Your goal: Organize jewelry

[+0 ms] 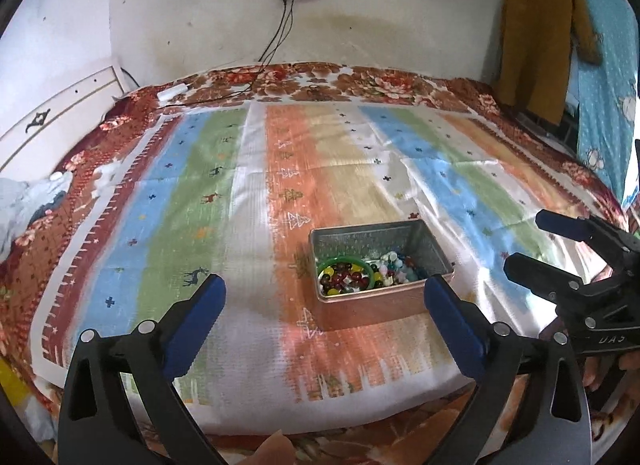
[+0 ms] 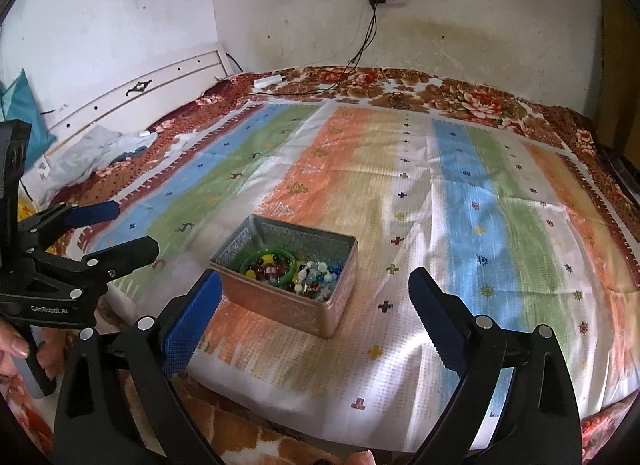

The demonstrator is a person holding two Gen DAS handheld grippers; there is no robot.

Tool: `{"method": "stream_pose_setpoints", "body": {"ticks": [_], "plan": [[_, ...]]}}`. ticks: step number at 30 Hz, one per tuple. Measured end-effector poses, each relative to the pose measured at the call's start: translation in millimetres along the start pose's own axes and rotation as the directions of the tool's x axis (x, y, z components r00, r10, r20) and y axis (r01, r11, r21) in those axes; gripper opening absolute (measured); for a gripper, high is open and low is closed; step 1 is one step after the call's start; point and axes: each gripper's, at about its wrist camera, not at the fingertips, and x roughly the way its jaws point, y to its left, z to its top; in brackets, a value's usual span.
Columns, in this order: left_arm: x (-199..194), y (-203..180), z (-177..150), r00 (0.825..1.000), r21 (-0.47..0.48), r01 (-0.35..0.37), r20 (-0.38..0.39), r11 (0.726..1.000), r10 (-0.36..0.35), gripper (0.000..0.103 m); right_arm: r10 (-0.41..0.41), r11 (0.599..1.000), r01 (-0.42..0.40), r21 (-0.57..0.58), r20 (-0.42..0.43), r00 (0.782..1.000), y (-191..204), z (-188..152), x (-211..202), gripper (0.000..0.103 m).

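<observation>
I see my left gripper [image 1: 324, 299] spread wide and empty, and my right gripper [image 2: 316, 293] also spread wide, holding nothing. The metal box [image 1: 376, 301] stands between them on the striped cloth [image 1: 248, 185], long axis across my view. Inside lie a green bangle [image 1: 347, 266] and mixed beads [image 1: 394, 271].
</observation>
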Motion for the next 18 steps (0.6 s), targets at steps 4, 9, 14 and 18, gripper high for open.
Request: {"method": "stream_pose_setpoints", "body": {"ticks": [4,9,14,18], "plan": [[-2.1,0.2,0.1,1.0,-0.007,0.025,0.006,1.0,-0.025,0.097,-0.015,1.0,0.015,-0.005,-0.008,1.0,-1.3,-4.2,0.5,0.095],[-7.1,-1.1,0.6,0.999,0.009,0.033,0.04,0.999,-0.034,0.097,-0.017,1.0,0.017,-0.008,-0.004,1.0,-1.0,-5.3,0.4,0.095],[-8.5,-3.5,0.1,0.998,0.026,0.043,0.051,0.999,-0.044,0.097,-0.01,1.0,0.01,-0.007,0.003,1.0,-1.0,-6.7,-1.0,0.095],[-10.6,-6.1,-0.7,0.997,0.043,0.046,0.063,0.998,-0.049,0.097,-0.01,1.0,0.01,-0.008,0.003,1.0,-0.6,-6.6,-0.7,0.095]]}}
